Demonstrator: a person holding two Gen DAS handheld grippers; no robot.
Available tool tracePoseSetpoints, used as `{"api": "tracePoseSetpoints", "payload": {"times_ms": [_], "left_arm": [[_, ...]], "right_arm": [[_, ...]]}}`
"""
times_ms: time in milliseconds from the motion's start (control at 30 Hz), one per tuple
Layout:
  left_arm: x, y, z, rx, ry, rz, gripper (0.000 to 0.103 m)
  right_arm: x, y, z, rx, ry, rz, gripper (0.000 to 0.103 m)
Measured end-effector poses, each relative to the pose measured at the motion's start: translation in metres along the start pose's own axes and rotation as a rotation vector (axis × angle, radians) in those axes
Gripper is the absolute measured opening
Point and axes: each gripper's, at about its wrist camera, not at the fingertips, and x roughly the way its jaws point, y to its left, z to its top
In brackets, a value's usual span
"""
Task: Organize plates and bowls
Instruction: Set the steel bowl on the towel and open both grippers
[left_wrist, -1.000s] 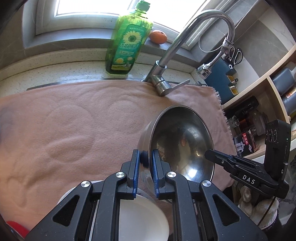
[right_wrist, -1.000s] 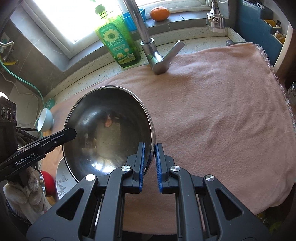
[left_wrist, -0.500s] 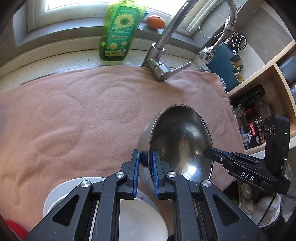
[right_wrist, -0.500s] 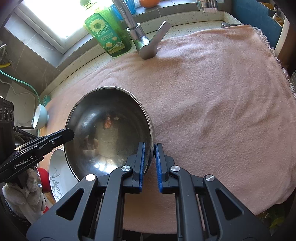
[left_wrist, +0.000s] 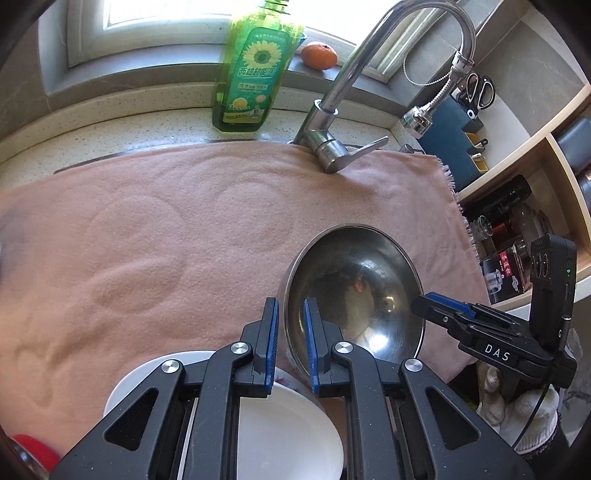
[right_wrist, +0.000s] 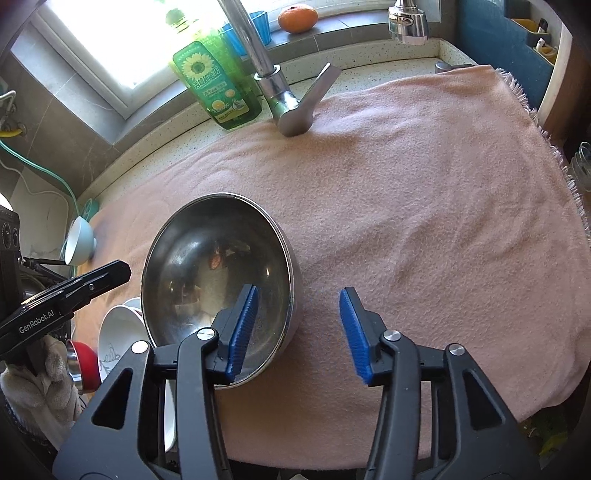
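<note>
A steel bowl (left_wrist: 354, 291) tilts above the pink towel (left_wrist: 155, 236), its left edge over a stack of white dishes (left_wrist: 288, 435). My left gripper (left_wrist: 290, 343) is shut on the bowl's near-left rim. In the right wrist view the same steel bowl (right_wrist: 218, 273) has its rim between the jaws of my right gripper (right_wrist: 298, 295). Those jaws are opening, and the pads stand clear of the metal, one finger inside the bowl and one outside. The right gripper's tip (left_wrist: 439, 310) shows at the bowl's right edge, and the left gripper's tip (right_wrist: 107, 275) at its left.
White patterned plates (right_wrist: 118, 332), a red cup (right_wrist: 86, 365) and a small pale bowl (right_wrist: 79, 240) lie left of the steel bowl. A faucet (right_wrist: 291, 103), a green soap bottle (right_wrist: 218, 85) and an orange (right_wrist: 297, 17) stand behind the towel. Shelves (left_wrist: 517, 229) rise on the right.
The right jaws have spread apart and let go of the bowl's rim. The left gripper keeps its grip, and the bowl sits a little lower and nearer the white dishes.
</note>
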Motion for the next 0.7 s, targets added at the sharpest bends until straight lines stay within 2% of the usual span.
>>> {"api": "tracePoseSetpoints", "payload": {"times_ms": [133, 200, 233, 333, 367, 700], "left_arm": [[-0.006, 0.004, -0.001, -0.003, -0.012, 0.007, 0.012], [-0.010, 0.007, -0.002, -0.011, -0.019, 0.008, 0.014], [-0.012, 0.009, -0.003, -0.015, -0.025, 0.005, 0.023], [-0.021, 0.015, -0.005, -0.038, -0.042, 0.007, 0.052], [-0.025, 0.017, -0.006, -0.045, -0.049, 0.004, 0.056], [-0.074, 0.051, -0.029, -0.084, -0.127, 0.047, 0.056]], "right_arm": [[-0.006, 0.003, 0.001, 0.005, -0.018, 0.000, 0.051], [-0.011, 0.005, 0.001, 0.007, -0.038, 0.004, 0.064], [-0.014, 0.007, 0.002, 0.007, -0.051, 0.007, 0.069], [-0.022, 0.015, 0.003, -0.003, -0.084, 0.010, 0.076], [-0.025, 0.018, 0.003, -0.008, -0.094, 0.015, 0.078], [-0.039, 0.078, 0.000, -0.123, -0.106, 0.079, 0.079]]}}
